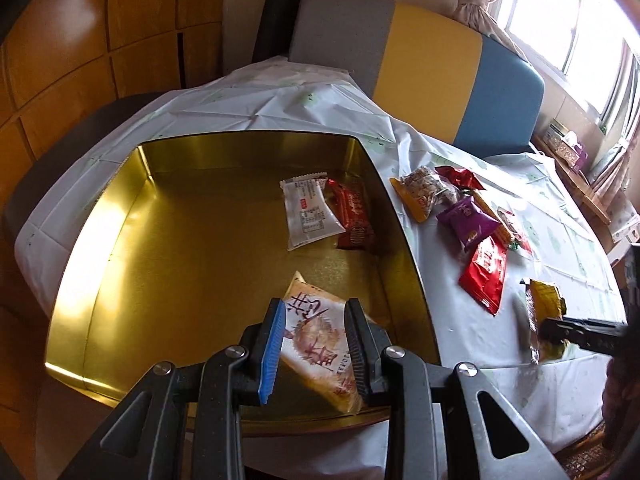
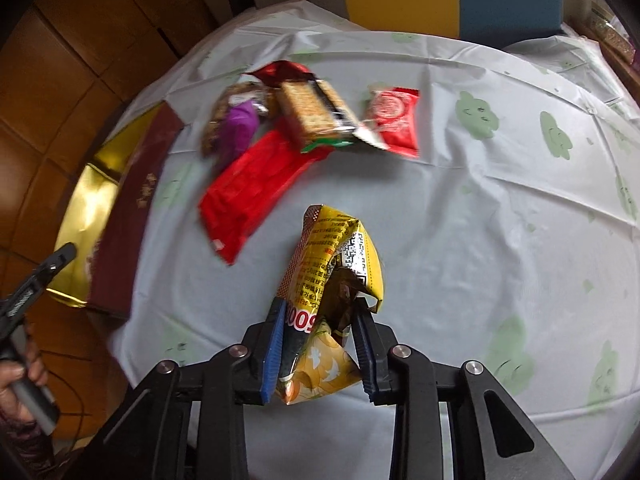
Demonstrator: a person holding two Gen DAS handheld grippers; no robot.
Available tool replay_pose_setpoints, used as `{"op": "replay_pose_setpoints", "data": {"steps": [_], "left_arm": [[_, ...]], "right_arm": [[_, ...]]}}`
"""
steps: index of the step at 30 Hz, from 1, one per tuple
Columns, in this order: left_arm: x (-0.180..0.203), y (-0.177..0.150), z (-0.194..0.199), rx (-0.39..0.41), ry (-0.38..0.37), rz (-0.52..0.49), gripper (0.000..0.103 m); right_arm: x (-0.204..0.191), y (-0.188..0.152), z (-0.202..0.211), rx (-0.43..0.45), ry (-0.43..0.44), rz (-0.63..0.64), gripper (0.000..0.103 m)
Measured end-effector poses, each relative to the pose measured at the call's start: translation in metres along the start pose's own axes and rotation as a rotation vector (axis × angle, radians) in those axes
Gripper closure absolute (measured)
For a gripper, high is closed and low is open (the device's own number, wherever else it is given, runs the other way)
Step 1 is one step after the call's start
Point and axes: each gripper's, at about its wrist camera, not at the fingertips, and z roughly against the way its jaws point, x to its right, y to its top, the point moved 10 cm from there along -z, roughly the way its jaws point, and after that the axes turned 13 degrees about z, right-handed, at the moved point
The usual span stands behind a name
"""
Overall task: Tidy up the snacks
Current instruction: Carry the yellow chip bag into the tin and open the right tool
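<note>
Left claw (image 1: 314, 344) pinches a pale snack packet (image 1: 320, 344) over the gold tin (image 1: 100, 240) while the right claw (image 2: 320, 344) grips a yellow packet (image 2: 340, 256) above the table (image 2: 460, 220), likely bound next for the tin at nine o'clock.

surface: table under a white tablecloth (image 2: 460, 208) with pale green prints | on it – open gold tin (image 1: 100, 248) at one side | beside the tin – loose heap of snack packets (image 2: 280, 128) | red packet (image 2: 394, 120) at the heap's edge
</note>
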Motion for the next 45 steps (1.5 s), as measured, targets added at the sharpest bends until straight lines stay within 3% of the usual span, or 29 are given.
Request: {"op": "replay_pose_setpoints", "data": {"steps": [13, 24, 31, 41, 45], "left_arm": [[-0.032, 0.012, 0.032, 0.123, 0.078, 0.036, 0.072], [-0.059, 0.022, 0.052, 0.195, 0.121, 0.072, 0.072], [-0.068, 0.021, 0.051, 0.198, 0.132, 0.081, 0.072], [-0.069, 0.017, 0.046, 0.181, 0.129, 0.085, 0.072], [-0.062, 0.015, 0.046, 0.176, 0.115, 0.07, 0.072]], "right_arm": [[-0.126, 0.064, 0.01, 0.135, 0.104, 0.24, 0.071], [-0.205, 0.115, -0.034, 0.11, 0.113, 0.405, 0.07], [-0.21, 0.118, -0.065, 0.075, 0.084, 0.425, 0.066], [-0.192, 0.112, -0.038, 0.145, 0.088, 0.376, 0.064], [-0.17, 0.105, -0.023, 0.169, 0.061, 0.348, 0.057]]}}
